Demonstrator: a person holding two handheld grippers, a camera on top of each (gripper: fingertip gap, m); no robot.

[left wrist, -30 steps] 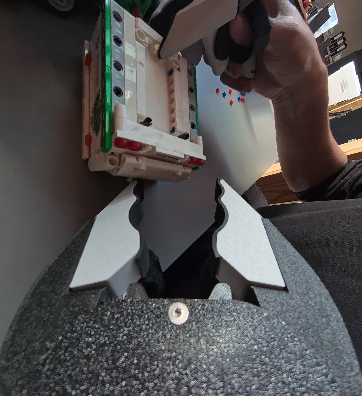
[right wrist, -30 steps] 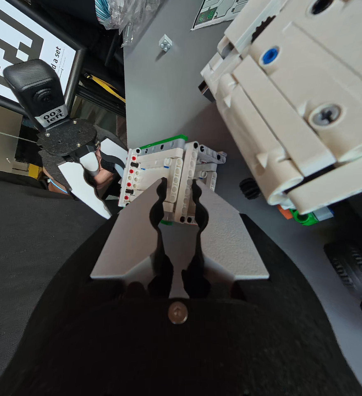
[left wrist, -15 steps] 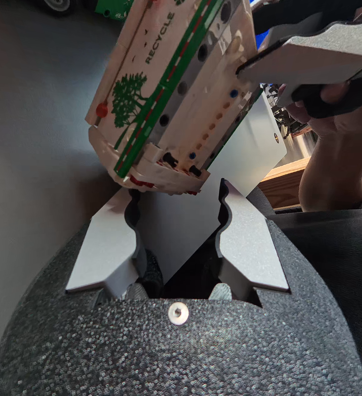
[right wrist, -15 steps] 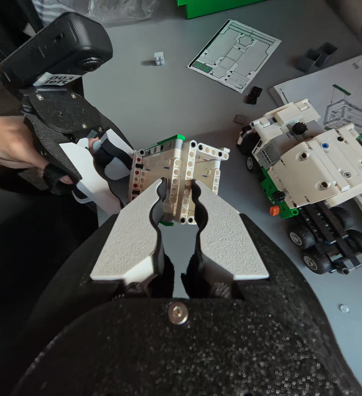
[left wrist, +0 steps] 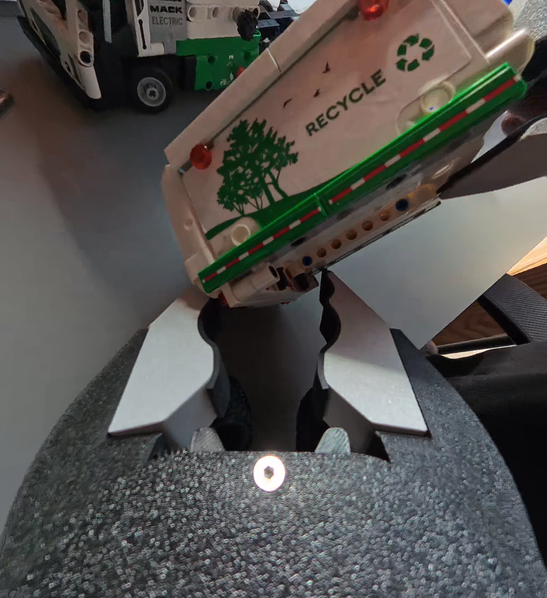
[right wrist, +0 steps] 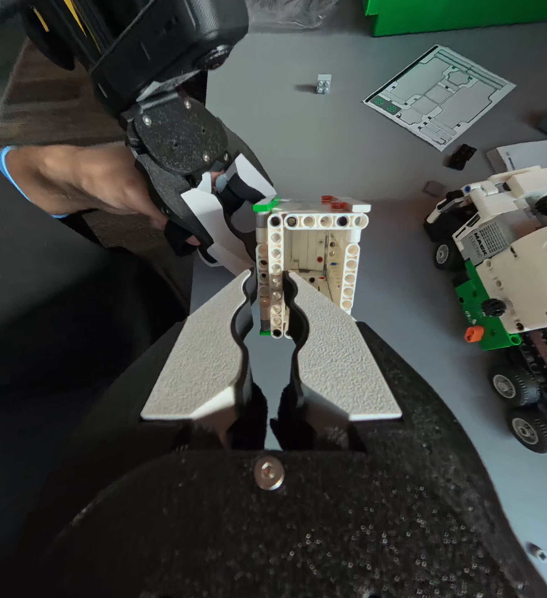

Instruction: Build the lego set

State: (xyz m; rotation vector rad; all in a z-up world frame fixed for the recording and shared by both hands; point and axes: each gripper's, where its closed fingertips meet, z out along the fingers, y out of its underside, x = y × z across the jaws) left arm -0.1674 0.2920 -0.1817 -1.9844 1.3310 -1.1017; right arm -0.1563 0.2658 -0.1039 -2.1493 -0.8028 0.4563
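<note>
Toy truck pieces on a grey table

The right gripper (right wrist: 268, 275) pinches the white box (right wrist: 311, 259); the left gripper (left wrist: 267, 291) is open. The truck (right wrist: 505, 281) and a paper sheet (right wrist: 440, 97) lie at the right on the table (right wrist: 298, 136).

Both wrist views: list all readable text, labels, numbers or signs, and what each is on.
I can't quote the wording, so this lists only what carries it.
White lego truck body, side panel: one green printed word, a green symbol and a tree graphic, legible in the left wrist view.
Lego truck, cab side: two lines of dark lettering, legible.
Sticker sheet: outlines only, markings too small to read.
Instruction page: too small to read.
</note>
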